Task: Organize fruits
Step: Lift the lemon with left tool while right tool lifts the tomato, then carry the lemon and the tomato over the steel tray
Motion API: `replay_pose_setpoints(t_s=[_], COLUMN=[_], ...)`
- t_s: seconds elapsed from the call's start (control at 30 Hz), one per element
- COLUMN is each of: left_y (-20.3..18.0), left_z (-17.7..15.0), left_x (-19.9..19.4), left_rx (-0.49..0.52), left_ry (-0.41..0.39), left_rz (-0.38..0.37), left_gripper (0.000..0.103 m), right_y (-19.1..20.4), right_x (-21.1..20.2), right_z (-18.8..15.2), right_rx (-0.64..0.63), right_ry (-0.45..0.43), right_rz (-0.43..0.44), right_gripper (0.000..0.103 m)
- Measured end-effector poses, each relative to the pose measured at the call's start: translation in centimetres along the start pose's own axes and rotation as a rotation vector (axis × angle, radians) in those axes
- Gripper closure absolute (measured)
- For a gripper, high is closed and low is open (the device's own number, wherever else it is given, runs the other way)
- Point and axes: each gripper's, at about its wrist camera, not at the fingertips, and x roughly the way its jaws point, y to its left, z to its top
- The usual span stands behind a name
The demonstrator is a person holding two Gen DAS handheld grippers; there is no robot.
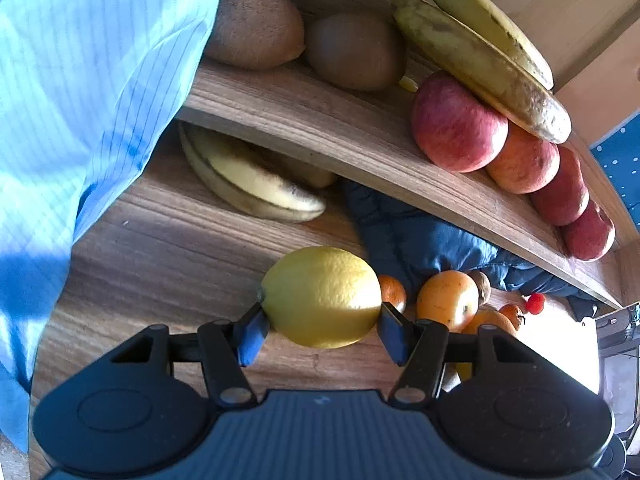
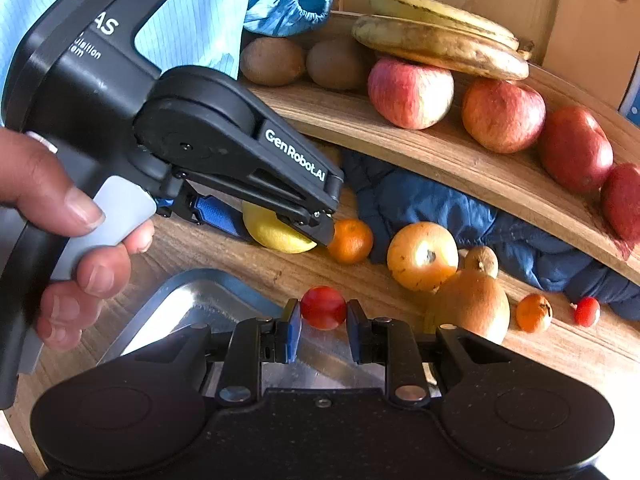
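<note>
The left gripper (image 1: 320, 320) is clamping a yellow lemon (image 1: 321, 296) between its blue pads, low in the centre of the left wrist view and just above the wooden worktop (image 1: 168, 248). In the right wrist view the same gripper is reaching in from the left, a person's hand (image 2: 60, 248) squeezing its pale trigger.

The right gripper (image 2: 323, 330) is pinching a small red cherry tomato (image 2: 323, 307), its jaws closed in narrowly on either side of it, over the edge of a metal tray (image 2: 192, 304) lying at the lower left of that frame.

Across the middle of the right wrist view, loose fruit is sitting on the worktop: a small mandarin (image 2: 351, 241) just beside the lemon, a yellow-orange apple (image 2: 422, 256), a large orange (image 2: 472, 304), another small mandarin (image 2: 534, 313) and a second cherry tomato (image 2: 587, 311) toward the right edge. A dark blue cloth (image 2: 460, 208) is lying bunched behind them.

On the curved wooden shelf (image 2: 440, 156) running across the upper frame, two kiwis (image 2: 274, 61) are resting at the left, a row of red apples (image 2: 502, 116) is stretching rightward, and bananas (image 2: 438, 42) are lying on top of the apples. More bananas (image 1: 248, 178) are lying under the shelf in the left wrist view, beside a light blue sleeve (image 1: 92, 92).
</note>
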Motion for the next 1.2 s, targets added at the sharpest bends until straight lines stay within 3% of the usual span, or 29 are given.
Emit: replay_pose_setpoints(t_s=[0.87, 1.2], left_y=[0.0, 1.2], left_z=[-2.7, -4.9], left_x=[-3.4, -4.5], left_rx=[0.028, 0.060], left_ry=[-0.030, -0.004], left_rz=[-0.089, -0.116], left_gripper=[0.040, 0.040], right_y=[1.7, 3.7], right_x=[-2.6, -3.7], right_z=[-1.0, -2.1], right_rx=[0.000, -0.018], right_ry=[-0.031, -0.015], right_rz=[-0.034, -0.043], right_gripper=[0.077, 0.077])
